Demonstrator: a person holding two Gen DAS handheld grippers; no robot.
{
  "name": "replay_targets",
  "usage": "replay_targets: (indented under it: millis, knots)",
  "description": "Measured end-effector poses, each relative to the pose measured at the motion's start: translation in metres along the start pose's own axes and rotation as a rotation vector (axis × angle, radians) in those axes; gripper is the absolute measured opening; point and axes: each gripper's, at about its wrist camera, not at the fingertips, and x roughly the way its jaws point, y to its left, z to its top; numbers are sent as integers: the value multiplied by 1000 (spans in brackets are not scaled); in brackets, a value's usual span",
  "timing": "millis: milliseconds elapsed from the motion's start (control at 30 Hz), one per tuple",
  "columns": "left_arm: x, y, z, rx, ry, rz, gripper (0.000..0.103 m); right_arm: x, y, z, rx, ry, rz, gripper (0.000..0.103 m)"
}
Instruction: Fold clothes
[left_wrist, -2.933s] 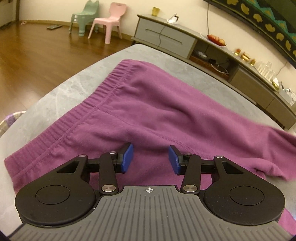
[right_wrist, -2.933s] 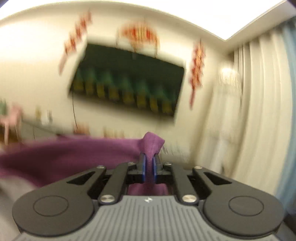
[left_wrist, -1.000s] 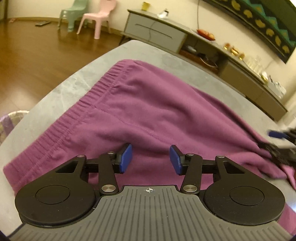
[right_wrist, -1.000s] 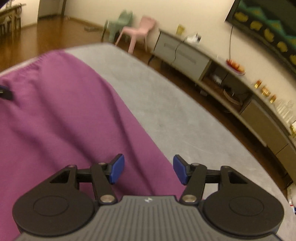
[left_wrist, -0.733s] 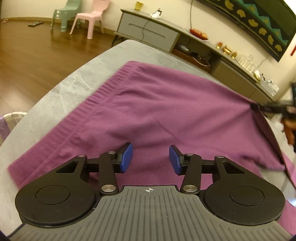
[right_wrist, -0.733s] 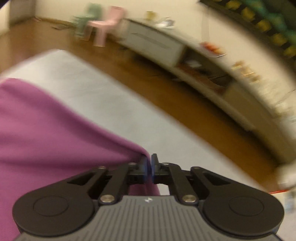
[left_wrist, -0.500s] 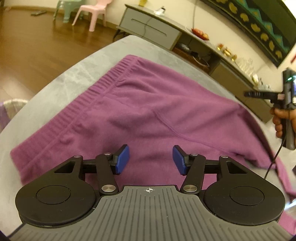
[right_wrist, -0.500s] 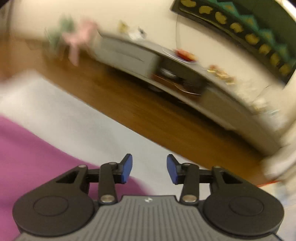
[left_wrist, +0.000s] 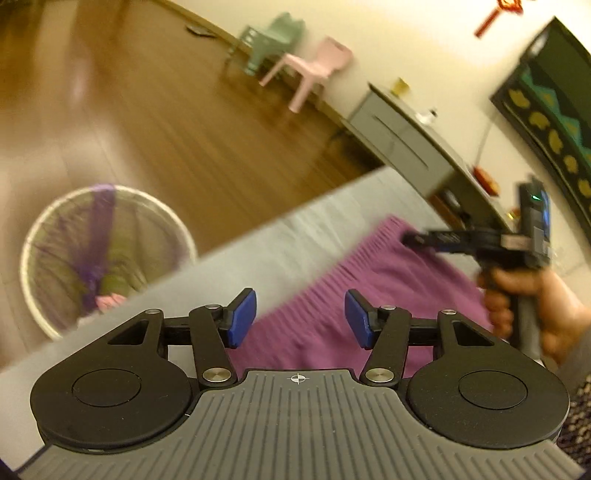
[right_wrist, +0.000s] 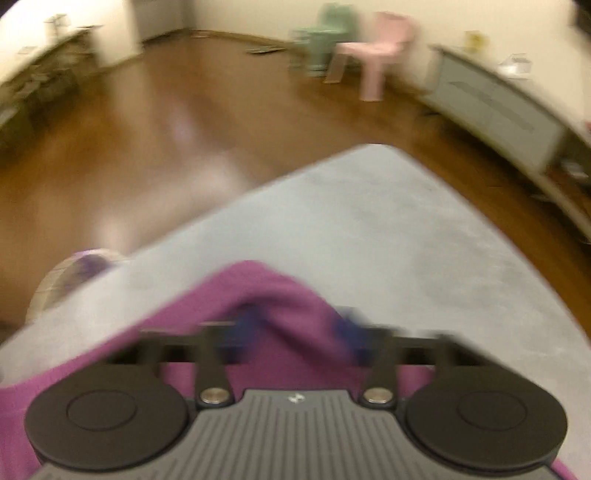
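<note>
A purple garment (left_wrist: 373, 280) with a ribbed waistband lies on the grey table (left_wrist: 280, 236). My left gripper (left_wrist: 299, 319) hovers open over the waistband's near end, nothing between its blue pads (left_wrist: 242, 317). In that same view a hand (left_wrist: 535, 299) holds my right gripper (left_wrist: 410, 238) at the waistband's far corner. The right wrist view is blurred: a raised hump of the purple garment (right_wrist: 266, 291) stands between the jaws of my right gripper (right_wrist: 295, 328), which are closing. Its pads (right_wrist: 242, 328) still stand apart.
A round wire laundry basket (left_wrist: 29, 236) with clothes in it stands on the wooden floor beside the table's left edge. Beyond lie the table's far corner (right_wrist: 376, 151), two small plastic chairs (left_wrist: 314, 70) and a long grey cabinet (left_wrist: 406, 140) along the wall.
The left gripper swung left and rolled, bringing the basket into view. The right gripper opened, let go of the fabric, and swept across to the waistband corner, where fabric now sits between its jaws.
</note>
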Motion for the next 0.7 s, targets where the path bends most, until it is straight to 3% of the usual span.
replay_targets:
  millis: [33, 100, 167, 233, 267, 300, 367, 400, 433, 500, 533, 567, 600, 700]
  knots:
    - [-1, 5, 3, -10, -10, 8, 48, -8, 10, -2, -65, 3, -18, 1]
    - [-3, 8, 4, -26, -8, 0, 48, -40, 28, -3, -162, -79, -32, 1]
    - [-5, 6, 4, -6, -16, -16, 48, -85, 40, -12, -224, -261, -62, 1]
    - [-3, -3, 2, 40, -14, -26, 49, -109, 48, -19, -289, -399, -159, 1]
    - [0, -8, 0, 65, -2, -30, 49, -104, 46, -17, -284, -414, -220, 2]
    - [4, -14, -2, 91, 9, -34, 49, -88, 44, -14, -270, -391, -312, 4]
    - [14, -22, -6, 139, 54, -46, 48, -58, 37, -17, -287, -201, -420, 25]
    - [15, -27, -8, 161, 55, -48, 48, -43, 34, -18, -295, -103, -472, 24]
    - [14, -33, -9, 198, 41, -49, 48, -59, 26, -21, -214, -137, -488, 24]
    - [10, -45, -12, 277, 6, -50, 49, -122, 6, -36, -2, -285, -391, 38]
    - [8, -52, -14, 319, -7, -54, 49, -158, -7, -53, 91, -338, -342, 53]
    - [7, -58, -17, 353, -11, -67, 51, -188, -17, -73, 138, -363, -325, 59]
    - [8, -64, -22, 378, -3, -82, 51, -215, -26, -95, 162, -366, -330, 59]
    - [14, -78, -31, 440, 37, -134, 52, -285, -58, -180, 184, -303, -458, 62]
